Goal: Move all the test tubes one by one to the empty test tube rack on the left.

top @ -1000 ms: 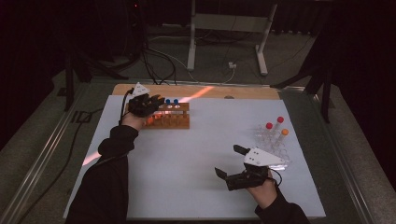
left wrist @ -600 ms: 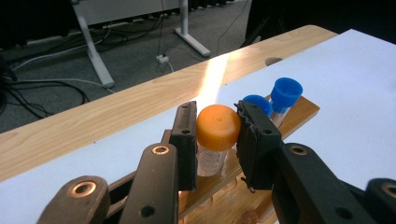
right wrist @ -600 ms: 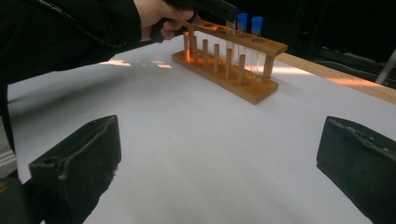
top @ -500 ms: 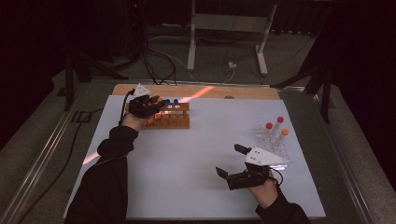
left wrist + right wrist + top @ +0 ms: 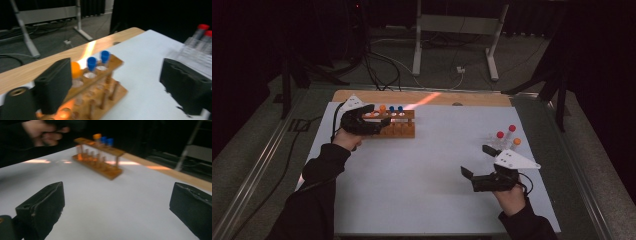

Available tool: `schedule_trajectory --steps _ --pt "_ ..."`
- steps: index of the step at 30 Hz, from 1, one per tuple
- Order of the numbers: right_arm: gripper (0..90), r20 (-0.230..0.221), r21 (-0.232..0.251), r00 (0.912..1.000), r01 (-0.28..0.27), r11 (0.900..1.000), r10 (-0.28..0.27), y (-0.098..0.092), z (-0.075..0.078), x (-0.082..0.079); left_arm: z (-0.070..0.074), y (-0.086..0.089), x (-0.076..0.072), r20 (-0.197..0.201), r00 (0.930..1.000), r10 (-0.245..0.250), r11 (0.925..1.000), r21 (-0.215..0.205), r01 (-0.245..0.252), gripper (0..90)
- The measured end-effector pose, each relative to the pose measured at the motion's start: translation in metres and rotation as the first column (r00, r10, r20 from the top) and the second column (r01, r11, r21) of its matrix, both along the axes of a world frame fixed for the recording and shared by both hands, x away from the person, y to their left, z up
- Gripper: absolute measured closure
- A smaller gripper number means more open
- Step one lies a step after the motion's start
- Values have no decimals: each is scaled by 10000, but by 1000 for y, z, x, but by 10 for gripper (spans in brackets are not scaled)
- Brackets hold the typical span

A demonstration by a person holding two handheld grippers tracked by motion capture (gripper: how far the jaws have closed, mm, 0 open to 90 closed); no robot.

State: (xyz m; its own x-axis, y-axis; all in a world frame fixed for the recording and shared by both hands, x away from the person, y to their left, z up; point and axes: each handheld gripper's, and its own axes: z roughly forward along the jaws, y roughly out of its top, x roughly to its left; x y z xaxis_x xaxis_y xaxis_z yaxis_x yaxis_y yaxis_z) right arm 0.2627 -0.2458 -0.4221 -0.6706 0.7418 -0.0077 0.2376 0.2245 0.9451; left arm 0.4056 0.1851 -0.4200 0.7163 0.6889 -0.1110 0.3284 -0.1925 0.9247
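A wooden tube rack (image 5: pixel 396 128) stands at the back left of the white mat. It holds an orange-capped tube (image 5: pixel 382 108) and two blue-capped tubes (image 5: pixel 396 108). My left gripper (image 5: pixel 379 119) hovers at the rack's left end. Its jaws have just been opening and now stand wide apart with nothing pressed between them. In the left gripper view (image 5: pixel 115 82) the orange cap (image 5: pixel 76 70) sits just behind the left jaw, with the blue caps (image 5: pixel 91 61) beyond it. My right gripper (image 5: pixel 475 161) is open over bare mat at the front right, and nothing lies between its jaws (image 5: pixel 117 205).
A clear rack (image 5: pixel 502 146) with red-capped and orange-capped tubes stands right of my right gripper, and its red caps (image 5: pixel 203 27) are also seen from the left gripper. A wooden board edge (image 5: pixel 422 97) runs behind the mat. A metal stand (image 5: pixel 452 30) rises on the floor beyond.
The left jaws have opened and that hand has drawn back a little from the rack, so the orange-capped tube stands free in it. The right hand has shifted slightly to the right.
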Motion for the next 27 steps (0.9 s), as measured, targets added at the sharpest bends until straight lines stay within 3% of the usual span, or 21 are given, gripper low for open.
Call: schedule_trajectory --steps 2,6,9,13,15,21,27 --pt "0 97 115 9993 371 9992 -372 -12 3 2 -1 -1 -11 116 9997 -192 9998 92 191 55" --pt "0 129 84 9936 1121 9937 -1122 -36 10 4 -6 -5 -32 144 9952 -970 9950 -205 972 25" --pt "0 203 42 9851 1707 9853 -1708 -54 12 6 -9 -9 -45 169 9895 -1436 9891 -314 1440 12" --pt "0 159 38 9705 2405 9706 -2405 -78 11 11 -10 -15 -59 340 9855 -1664 9854 -297 1674 6" --pt "0 34 131 9664 2570 9663 -2571 -90 9 13 -10 -17 -65 421 9828 -1797 9824 -438 1815 6" --pt "0 -498 -144 9452 3224 9465 -3227 -116 -3 21 -11 -24 -76 422 9739 -2230 9739 -341 2245 6" --pt "53 -1007 -468 9341 3394 9395 -3425 -127 -18 27 -9 -28 -80 482 9696 -2400 9696 -378 2419 6"
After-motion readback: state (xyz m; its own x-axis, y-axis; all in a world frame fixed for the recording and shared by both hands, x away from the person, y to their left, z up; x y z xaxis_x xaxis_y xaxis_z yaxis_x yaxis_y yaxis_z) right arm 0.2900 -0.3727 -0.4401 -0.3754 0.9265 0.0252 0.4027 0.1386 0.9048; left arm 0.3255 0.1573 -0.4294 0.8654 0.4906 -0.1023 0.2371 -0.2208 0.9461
